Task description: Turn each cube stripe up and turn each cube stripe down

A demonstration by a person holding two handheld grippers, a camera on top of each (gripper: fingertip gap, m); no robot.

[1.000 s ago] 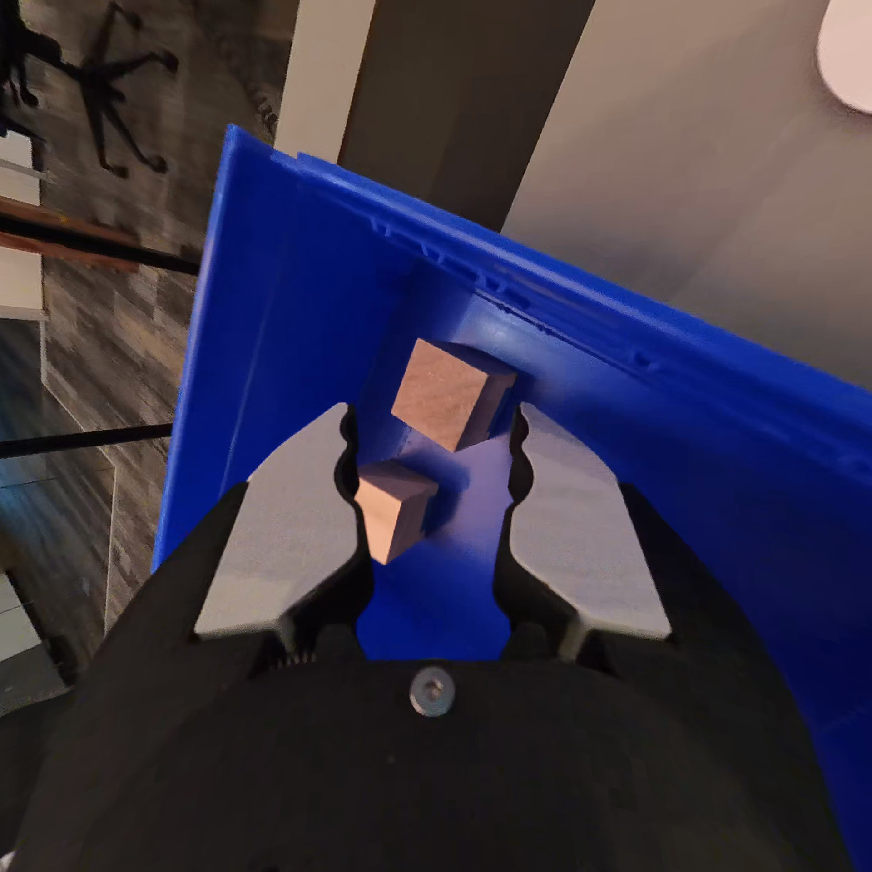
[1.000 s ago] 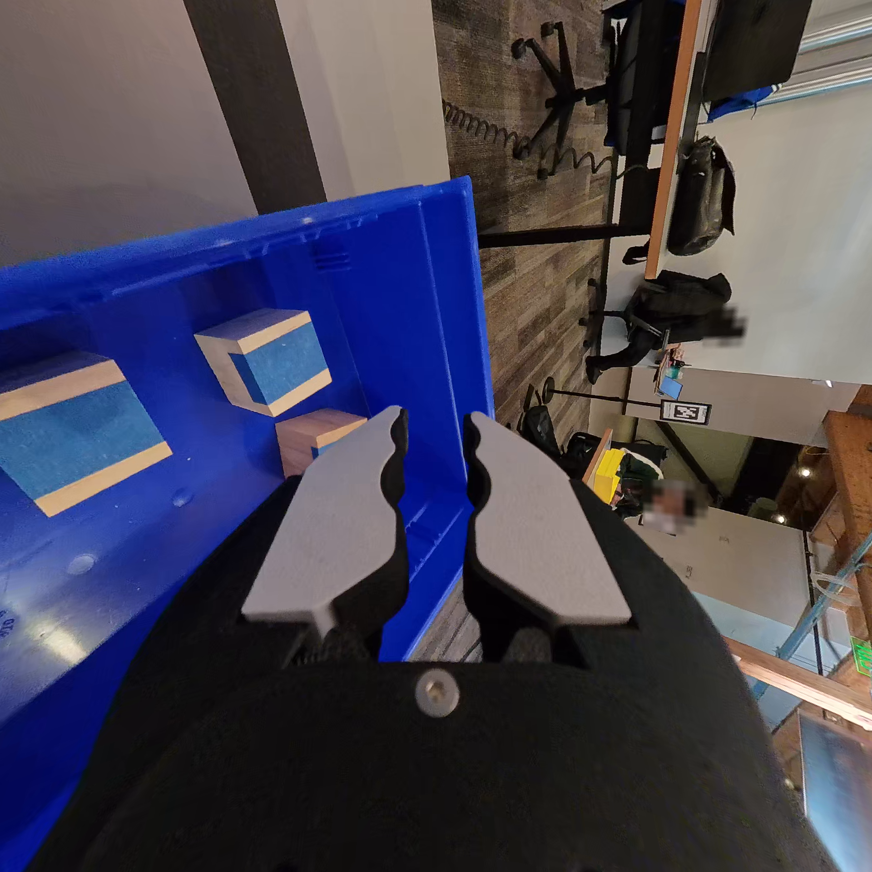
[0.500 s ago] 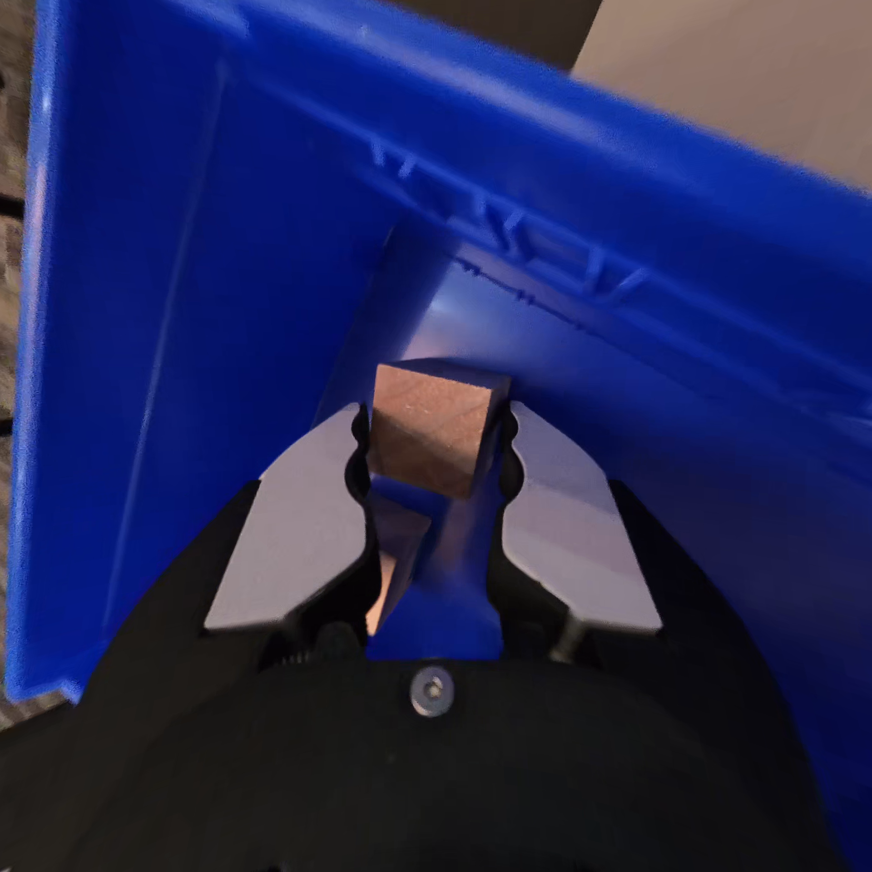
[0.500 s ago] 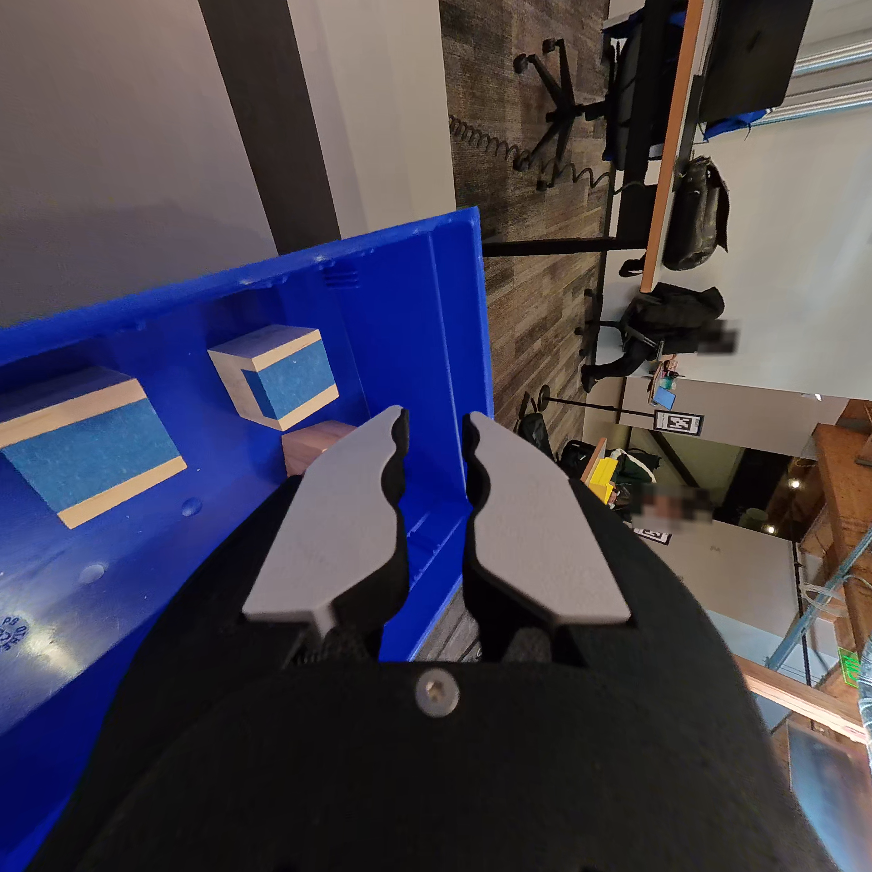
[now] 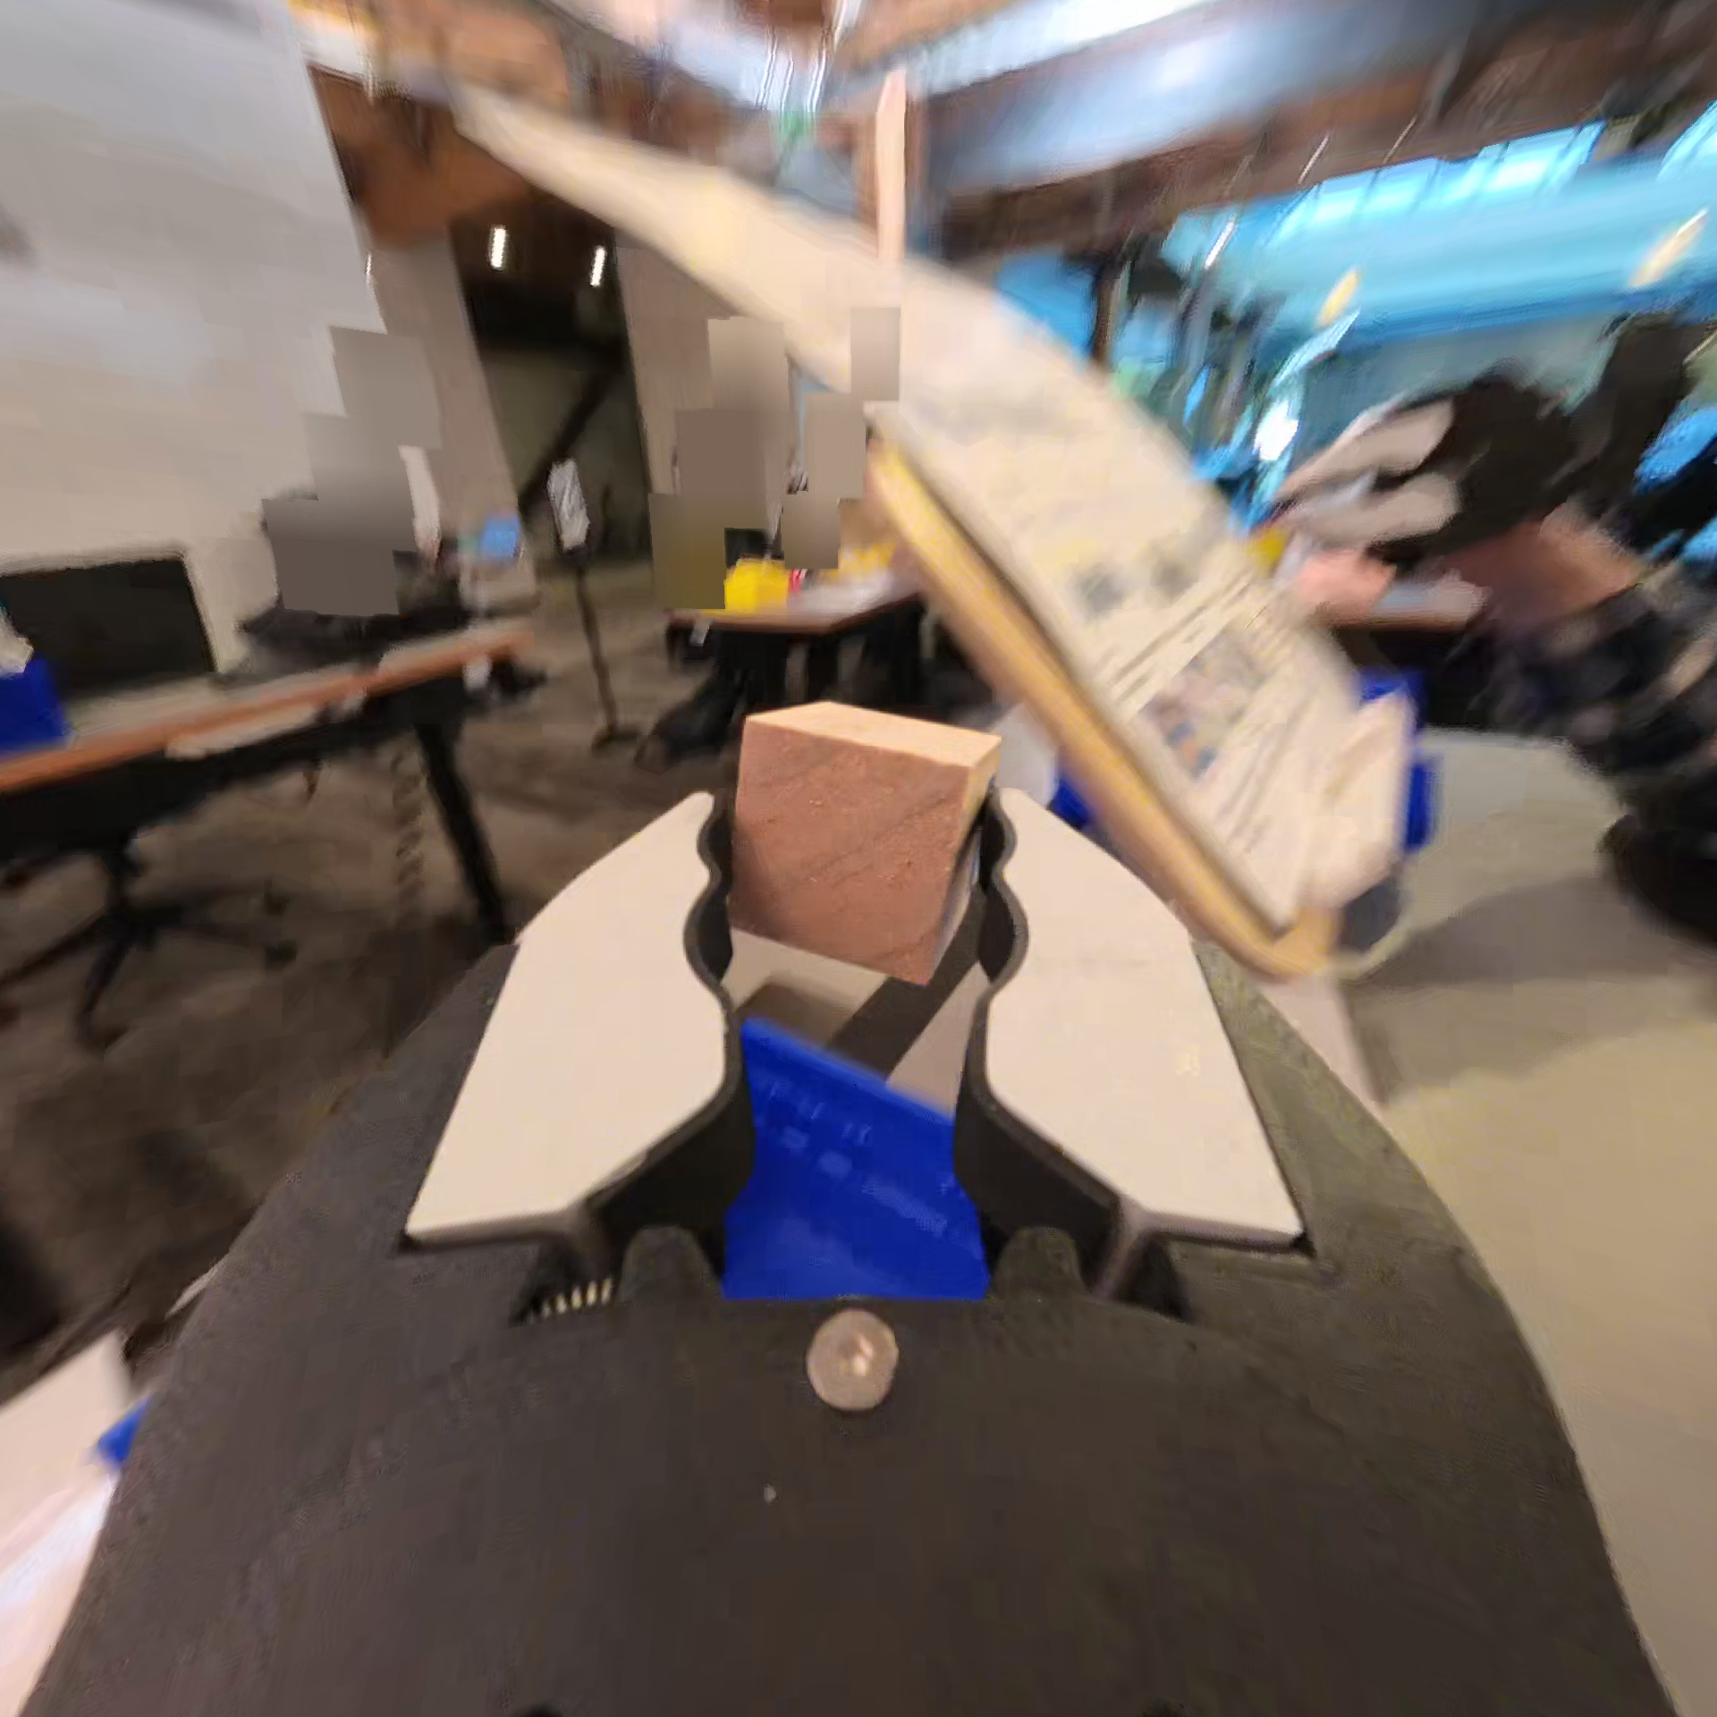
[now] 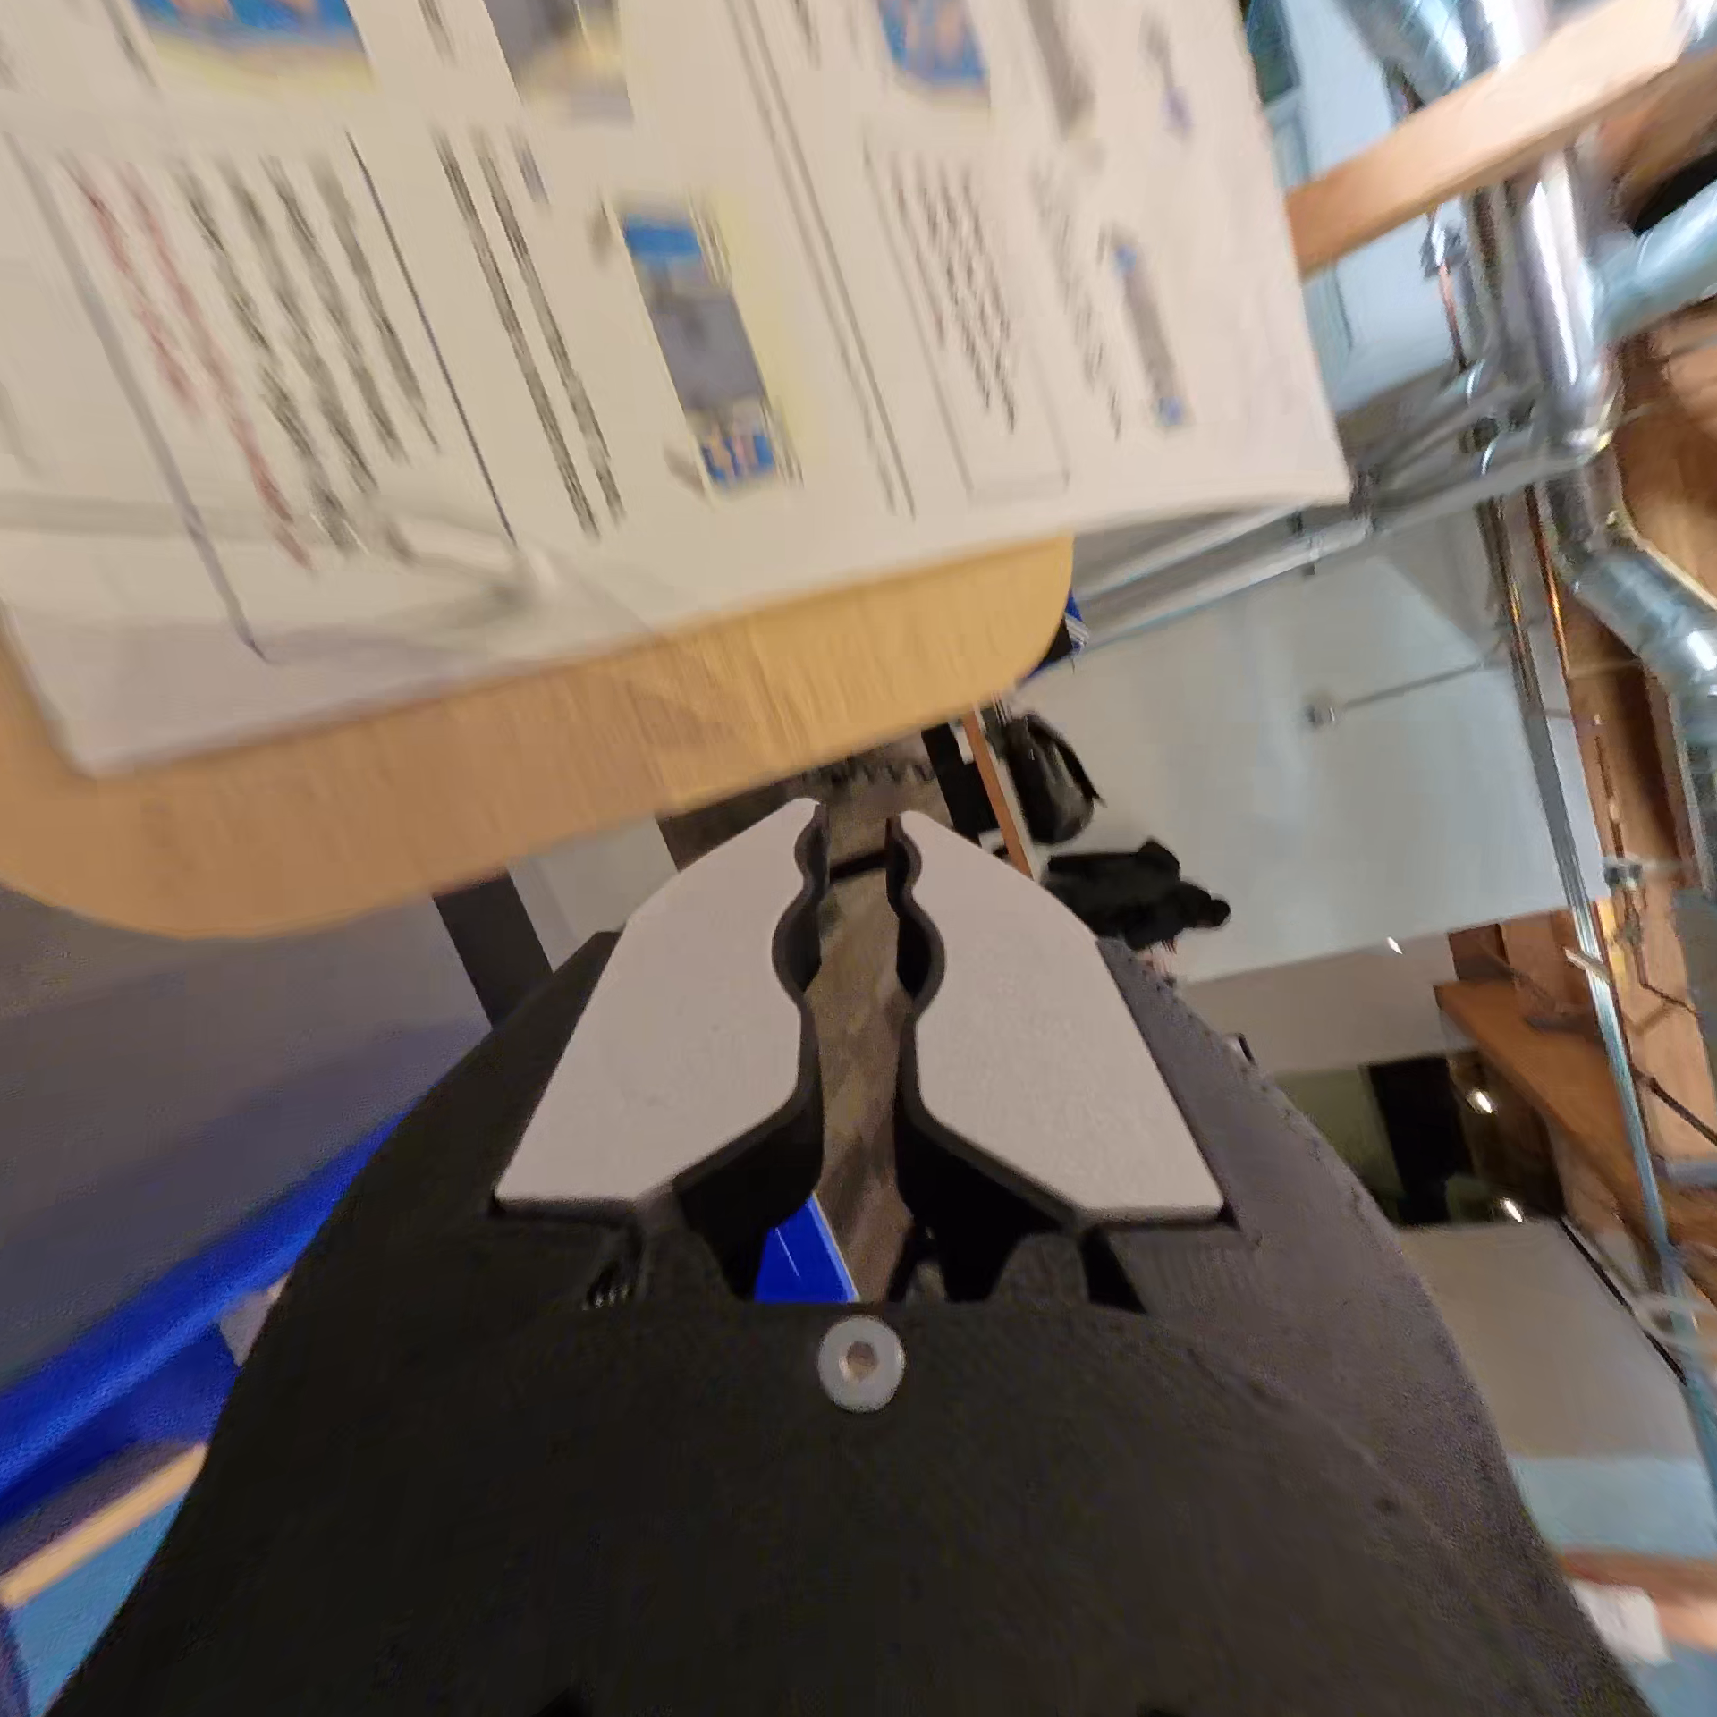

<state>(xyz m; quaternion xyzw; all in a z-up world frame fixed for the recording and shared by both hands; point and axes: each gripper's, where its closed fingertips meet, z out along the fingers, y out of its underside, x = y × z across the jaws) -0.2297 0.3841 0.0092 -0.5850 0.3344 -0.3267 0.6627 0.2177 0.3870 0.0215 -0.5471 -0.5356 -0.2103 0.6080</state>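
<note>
- Left wrist view: the left gripper (image 5: 850, 864) pinches a wooden cube (image 5: 850, 850) at frame centre, jaws pressed on two opposite sides. The cube is lifted clear of the blue bin (image 5: 850, 1180), seen low between the fingers, probably so it can be rotated freely. No stripe shows on the faces toward the camera.
- Right wrist view: the right gripper (image 6: 855, 869) has its jaws nearly together with a narrow slit, gripping nothing. It points away from the bin (image 6: 139, 1338) at lower left, beneath a desk (image 6: 557, 725) edge, seemingly parked clear.
</note>
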